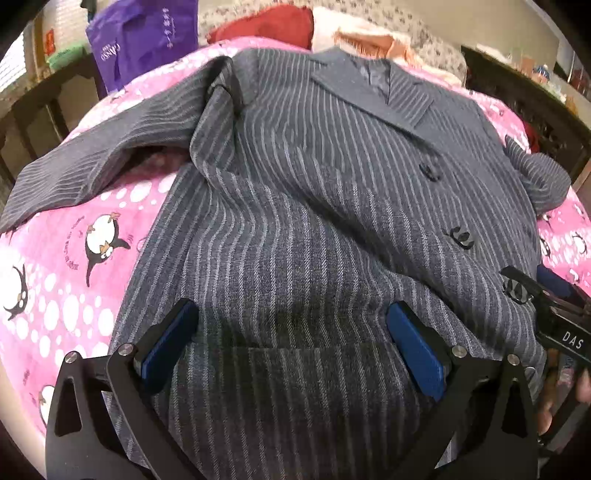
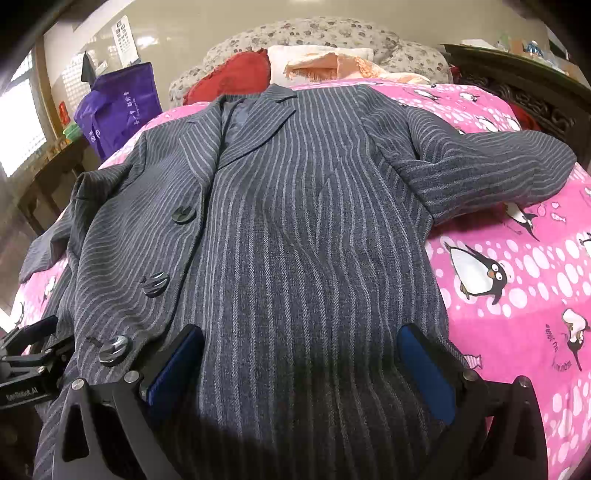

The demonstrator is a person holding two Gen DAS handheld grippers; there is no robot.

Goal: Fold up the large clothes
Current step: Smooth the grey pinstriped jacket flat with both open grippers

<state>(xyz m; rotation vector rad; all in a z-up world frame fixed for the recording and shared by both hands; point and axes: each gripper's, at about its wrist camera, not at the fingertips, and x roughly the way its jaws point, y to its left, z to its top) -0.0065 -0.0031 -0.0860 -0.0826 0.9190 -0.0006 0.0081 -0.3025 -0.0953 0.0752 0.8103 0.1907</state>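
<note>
A large grey pinstriped coat (image 1: 295,206) lies face up and spread on a pink penguin-print blanket (image 1: 66,288), collar at the far end, three dark buttons down its front. In the left wrist view my left gripper (image 1: 291,332) hovers open over the coat's lower left half, nothing between its blue pads (image 1: 417,354). My right gripper (image 2: 301,354) is open too, above the lower right half of the coat (image 2: 295,229), pads apart and empty. One sleeve (image 1: 74,173) stretches out left; the other sleeve (image 2: 498,173) lies bent at the right. The right gripper (image 1: 561,314) shows at the left wrist view's right edge.
At the head of the bed lie a red cushion (image 2: 229,77), an orange cloth (image 2: 332,62) and a floral pillow (image 2: 332,33). A purple bag (image 2: 118,107) stands left of the bed beside a wooden table (image 2: 48,173). A dark carved headboard (image 2: 535,85) runs along the right.
</note>
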